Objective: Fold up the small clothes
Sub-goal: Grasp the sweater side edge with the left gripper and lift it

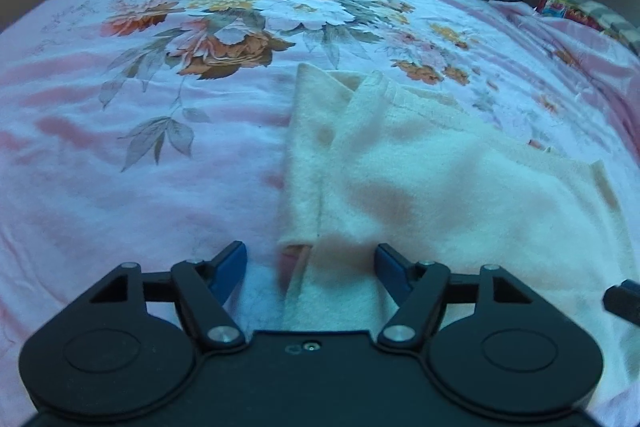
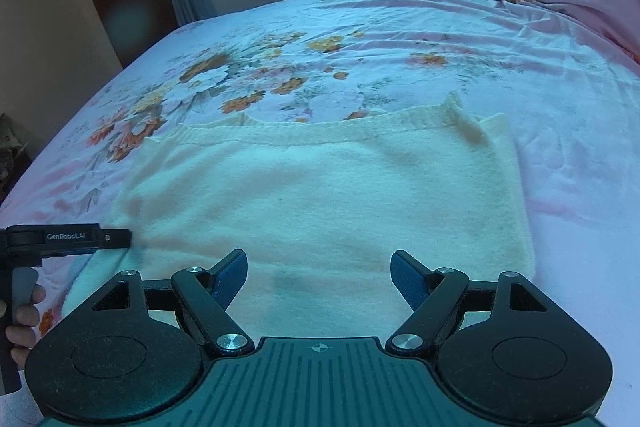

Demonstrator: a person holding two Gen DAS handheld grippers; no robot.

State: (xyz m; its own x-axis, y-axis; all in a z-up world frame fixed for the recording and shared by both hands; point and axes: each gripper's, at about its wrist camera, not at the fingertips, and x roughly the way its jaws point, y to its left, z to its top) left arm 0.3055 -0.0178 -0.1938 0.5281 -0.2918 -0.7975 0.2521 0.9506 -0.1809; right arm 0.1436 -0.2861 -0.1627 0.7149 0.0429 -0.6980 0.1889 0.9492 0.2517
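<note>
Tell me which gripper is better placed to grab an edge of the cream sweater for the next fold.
Probably the left gripper. Its open jaws straddle the cream sweater at its near left edge, where a folded flap sits between the fingers. The right gripper is open over the flat middle, with no edge between its fingers.

left hand-held gripper agape, right hand-held gripper agape
</note>
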